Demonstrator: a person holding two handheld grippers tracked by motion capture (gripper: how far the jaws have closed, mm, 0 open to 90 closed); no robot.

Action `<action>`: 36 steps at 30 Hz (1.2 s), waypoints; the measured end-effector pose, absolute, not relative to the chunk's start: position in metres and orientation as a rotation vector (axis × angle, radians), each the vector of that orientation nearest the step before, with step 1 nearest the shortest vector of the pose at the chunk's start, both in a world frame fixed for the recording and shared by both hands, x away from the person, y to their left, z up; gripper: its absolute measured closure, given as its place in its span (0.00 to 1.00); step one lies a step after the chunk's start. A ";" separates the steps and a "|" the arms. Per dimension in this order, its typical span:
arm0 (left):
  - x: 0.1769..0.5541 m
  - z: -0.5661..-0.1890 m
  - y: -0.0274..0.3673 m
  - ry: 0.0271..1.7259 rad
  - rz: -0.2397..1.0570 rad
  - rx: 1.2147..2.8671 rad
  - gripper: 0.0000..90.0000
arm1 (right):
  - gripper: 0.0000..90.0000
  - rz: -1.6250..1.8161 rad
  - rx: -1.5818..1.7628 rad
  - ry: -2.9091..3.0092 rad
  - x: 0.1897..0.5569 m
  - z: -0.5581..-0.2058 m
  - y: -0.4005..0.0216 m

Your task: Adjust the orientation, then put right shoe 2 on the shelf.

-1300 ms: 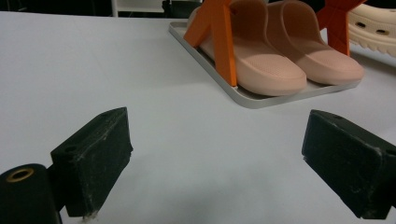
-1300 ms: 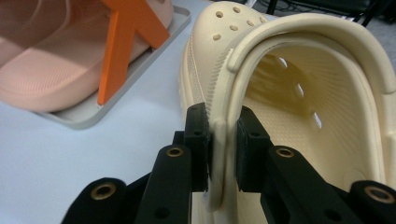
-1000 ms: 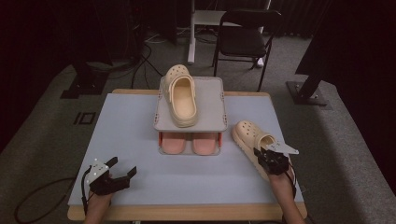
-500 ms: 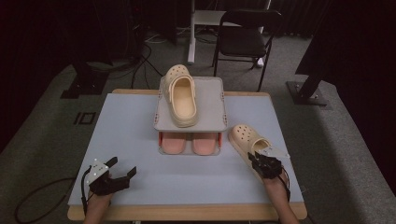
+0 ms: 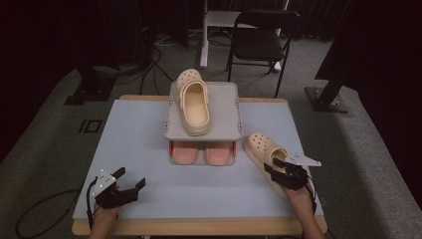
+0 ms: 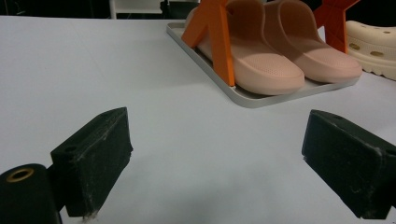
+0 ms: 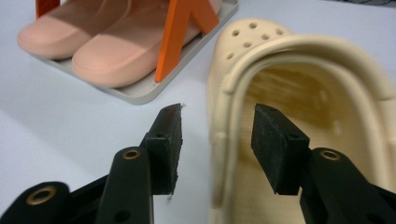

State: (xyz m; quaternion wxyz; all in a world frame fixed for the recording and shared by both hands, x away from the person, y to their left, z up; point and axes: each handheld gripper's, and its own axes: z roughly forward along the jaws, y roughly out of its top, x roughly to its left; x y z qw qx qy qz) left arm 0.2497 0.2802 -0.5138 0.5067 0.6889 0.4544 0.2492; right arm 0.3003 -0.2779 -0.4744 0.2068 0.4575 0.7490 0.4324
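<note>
A pale blue bench (image 5: 149, 129) stands in a dark room, a chair (image 5: 259, 40) beyond it at 12 o'clock. At centre, a rack (image 5: 229, 107) carries one clog (image 5: 194, 102) above pink slippers (image 5: 204, 152). At 4 o'clock lies a second clog (image 5: 259, 147). The right tongs (image 5: 276, 169) straddle its side wall, jaws just opened, pads clear. The left tongs (image 5: 132, 179) rest open and empty at 7 o'clock.

No readable text or labels.
</note>
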 end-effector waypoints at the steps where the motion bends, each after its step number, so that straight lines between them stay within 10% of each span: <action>1: 0.250 -0.514 0.280 1.096 0.599 1.660 0.09 | 0.55 1.218 1.277 2.075 0.300 -0.473 -0.281; 26: 0.251 -0.515 0.279 1.092 0.590 1.669 0.09 | 0.58 1.161 1.381 1.994 0.330 -0.477 -0.336; 36: 0.251 -0.515 0.280 1.093 0.592 1.668 0.09 | 0.78 1.108 1.361 2.092 0.351 -0.488 -0.327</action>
